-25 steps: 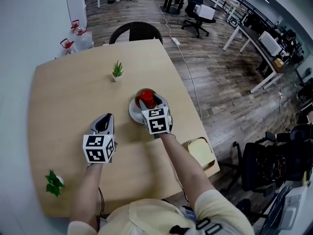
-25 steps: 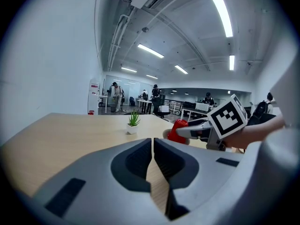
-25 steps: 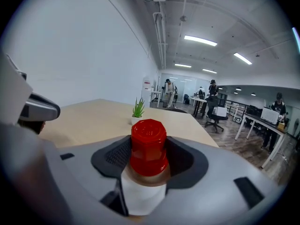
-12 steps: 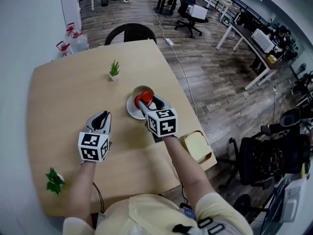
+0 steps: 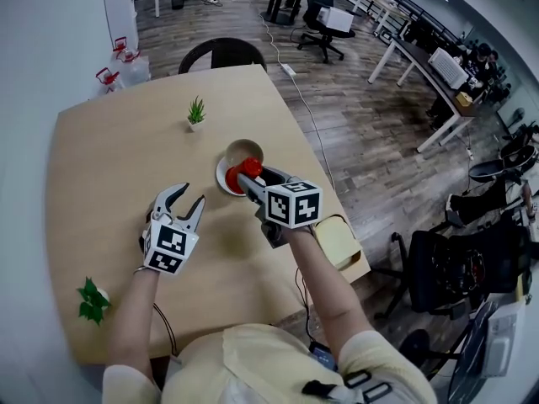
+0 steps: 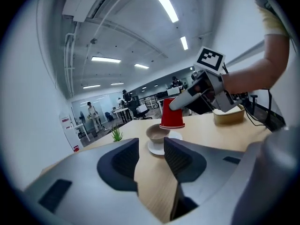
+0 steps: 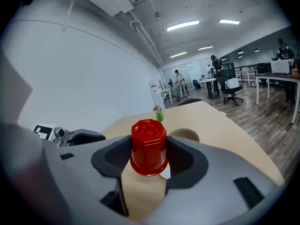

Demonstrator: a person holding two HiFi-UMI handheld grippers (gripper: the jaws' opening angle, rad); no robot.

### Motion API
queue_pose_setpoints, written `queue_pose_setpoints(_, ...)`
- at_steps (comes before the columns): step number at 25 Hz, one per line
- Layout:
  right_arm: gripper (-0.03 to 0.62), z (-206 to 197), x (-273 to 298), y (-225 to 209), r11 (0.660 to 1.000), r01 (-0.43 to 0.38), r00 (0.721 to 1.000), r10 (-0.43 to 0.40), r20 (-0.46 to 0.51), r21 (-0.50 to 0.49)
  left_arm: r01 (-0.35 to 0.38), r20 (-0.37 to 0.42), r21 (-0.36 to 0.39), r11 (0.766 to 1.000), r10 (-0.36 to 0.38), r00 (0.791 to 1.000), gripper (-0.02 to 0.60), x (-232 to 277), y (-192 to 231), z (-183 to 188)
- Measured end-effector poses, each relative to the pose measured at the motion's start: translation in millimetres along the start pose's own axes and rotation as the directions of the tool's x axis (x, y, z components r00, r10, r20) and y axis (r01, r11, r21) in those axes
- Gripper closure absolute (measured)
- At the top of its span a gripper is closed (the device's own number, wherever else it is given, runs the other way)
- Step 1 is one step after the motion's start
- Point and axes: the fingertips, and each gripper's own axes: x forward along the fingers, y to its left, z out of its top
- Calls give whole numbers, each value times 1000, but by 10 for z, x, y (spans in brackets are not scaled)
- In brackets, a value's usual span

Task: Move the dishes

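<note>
The red cup point(image 7: 149, 146) was upside down, pinched across its faceted wall by the right gripper point(image 5: 251, 177), at the edge of the saucer point(image 5: 222, 180). Whether it had quite cleared the saucer I could not tell. It looked like thin plastic: light, a little springy, and likely to buckle or squirt out under a hard squeeze. A gentle hold across the middle of the wall, as it had, seemed right.

The bowl point(image 5: 245, 151) sat on the saucer just beside the cup. Both looked ceramic, so heavier, stiff, smooth and easy to chip, and best taken by the rim.

The left gripper point(image 5: 185, 200) hung over bare table point(image 5: 109, 167) near the saucer. Its jaws had just been opening and stood wide, with nothing between them.

By count there were one red cup, one bowl, one saucer and two grippers. Further out stood a plant point(image 5: 195, 112) beyond the dishes, a second plant point(image 5: 91, 300) at the near left corner, and one yellow box point(image 5: 337, 241) by the right edge.
</note>
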Motion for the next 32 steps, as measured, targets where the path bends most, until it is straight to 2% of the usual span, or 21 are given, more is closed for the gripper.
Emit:
queue_pose_setpoints(4,356,-72,-44,82,999,-38,999,38,-23,34,-1,-8,71,997,1,1000,426,-45,-18,2)
queue_pose_setpoints(6,356,-102,-62,144,996,-62,998,64,-30,58,3,-20,152,988,0,1000,425,-71,-49,-6)
queue_pose_setpoints(10,356,-148,-69,309,988,-118,992,122,-40,101,29,-52,346,938,-12,999,423,-117,-173,-36)
queue_pose_setpoints(15,356,-235,-74,481,982,-147,986,155,-61,121,34,-52,417,908,-13,999,423,-148,-236,-49)
queue_pose_setpoints(16,356,-249,-78,506,980,-154,985,162,-61,130,27,-43,445,895,-9,999,423,-154,-241,-31)
queue_pose_setpoints(17,355,-260,-81,531,977,-160,984,170,-60,139,21,-36,488,872,-4,999,423,-161,-251,-12)
queue_pose_setpoints(20,355,-288,-82,611,970,-181,980,192,-55,162,21,-30,636,771,-2,1000,425,-171,-297,-12)
queue_pose_setpoints(21,356,-297,-85,638,968,-187,979,198,-55,167,26,-32,663,748,-7,999,425,-170,-311,-27)
queue_pose_setpoints(28,355,-313,-113,776,950,-225,970,239,-44,215,32,-31,727,685,-14,999,425,-128,-358,-42)
queue_pose_setpoints(32,356,-315,-127,790,931,-250,963,267,-27,268,8,5,758,653,-18,1000,470,-141,-388,-14)
